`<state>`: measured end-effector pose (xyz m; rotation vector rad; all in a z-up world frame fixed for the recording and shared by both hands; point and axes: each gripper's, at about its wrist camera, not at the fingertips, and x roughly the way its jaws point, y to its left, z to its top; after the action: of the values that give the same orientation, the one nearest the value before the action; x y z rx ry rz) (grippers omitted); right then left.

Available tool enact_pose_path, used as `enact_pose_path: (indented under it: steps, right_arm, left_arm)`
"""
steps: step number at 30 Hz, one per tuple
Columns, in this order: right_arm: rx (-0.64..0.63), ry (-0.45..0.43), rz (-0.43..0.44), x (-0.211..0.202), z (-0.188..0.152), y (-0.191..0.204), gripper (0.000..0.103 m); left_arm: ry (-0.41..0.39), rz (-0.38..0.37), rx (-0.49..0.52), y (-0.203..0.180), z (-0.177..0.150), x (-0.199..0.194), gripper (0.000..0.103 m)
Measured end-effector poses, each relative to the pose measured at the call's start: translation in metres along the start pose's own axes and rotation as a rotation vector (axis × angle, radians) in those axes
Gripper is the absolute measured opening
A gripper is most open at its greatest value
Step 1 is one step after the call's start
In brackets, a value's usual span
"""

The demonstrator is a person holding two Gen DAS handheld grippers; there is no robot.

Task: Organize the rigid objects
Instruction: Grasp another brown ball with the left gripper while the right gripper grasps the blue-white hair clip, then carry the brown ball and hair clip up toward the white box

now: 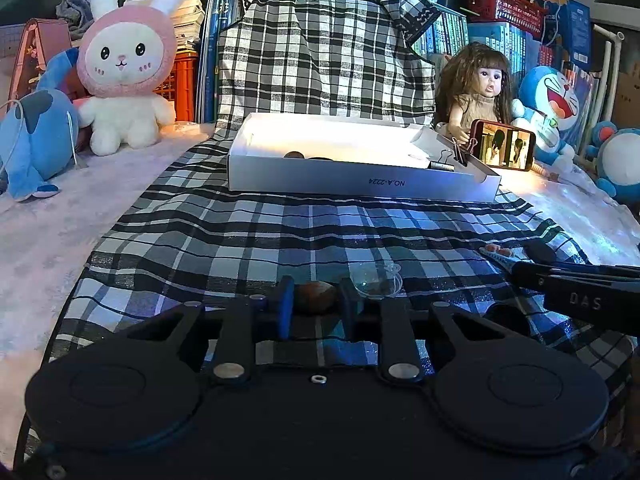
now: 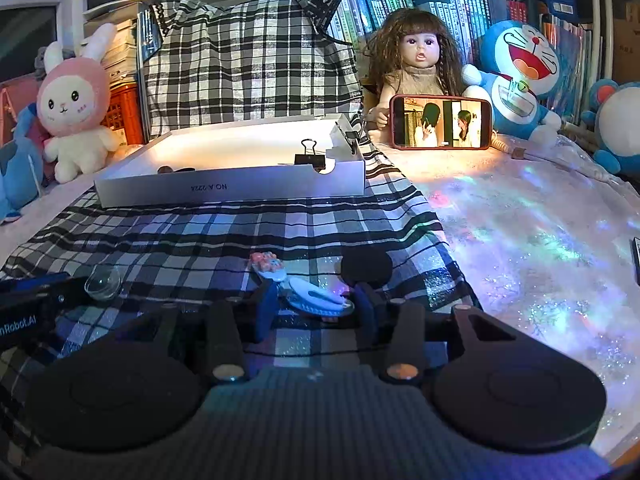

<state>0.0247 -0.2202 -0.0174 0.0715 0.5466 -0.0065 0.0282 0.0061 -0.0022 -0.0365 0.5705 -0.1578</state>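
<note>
My left gripper [image 1: 315, 300] sits low on the checked cloth with its jaws around a brown oval nut-like object [image 1: 315, 297], close on both sides. A clear glass dish [image 1: 376, 279] lies just right of it, also in the right wrist view [image 2: 103, 282]. My right gripper [image 2: 314, 306] has its jaws on either side of a white hair clip [image 2: 316, 300] with a floral end [image 2: 266, 262]. A black round object [image 2: 366, 267] lies beyond its right finger. The white box [image 1: 360, 180] stands farther back, holding small dark items.
Binder clips [image 2: 310, 156] sit on the box's right rim. A doll [image 2: 416, 64] holds a phone [image 2: 440, 122] behind the box. Plush toys [image 1: 124, 68] line the left and right edges. Books are stacked at the back. A shiny sheet [image 2: 540, 240] covers the table's right side.
</note>
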Motion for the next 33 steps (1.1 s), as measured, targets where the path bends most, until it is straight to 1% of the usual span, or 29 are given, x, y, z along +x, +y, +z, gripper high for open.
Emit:
enact_pose_path:
  steps: [1, 2, 9, 19, 33]
  right_arm:
    - [0.0, -0.002, -0.003, 0.001, 0.0, 0.001, 0.044]
    - [-0.001, -0.004, -0.005, 0.002, 0.0, 0.002, 0.042]
    - [0.0, -0.011, 0.011, -0.001, 0.001, 0.0, 0.042]
    - [-0.014, -0.073, 0.021, -0.015, 0.013, -0.004, 0.042]
    - [-0.046, -0.129, 0.045, -0.016, 0.032, -0.001, 0.042]
  left_arm:
    - [0.0, 0.0, 0.002, 0.0, 0.0, 0.0, 0.022]
    - [0.0, -0.001, 0.003, 0.0, 0.0, 0.0, 0.022]
    - [-0.009, -0.012, 0.002, -0.001, 0.004, -0.002, 0.022]
    - [-0.029, -0.023, -0.007, -0.002, 0.015, -0.007, 0.022]
    - [-0.049, -0.028, -0.018, 0.002, 0.036, -0.004, 0.022]
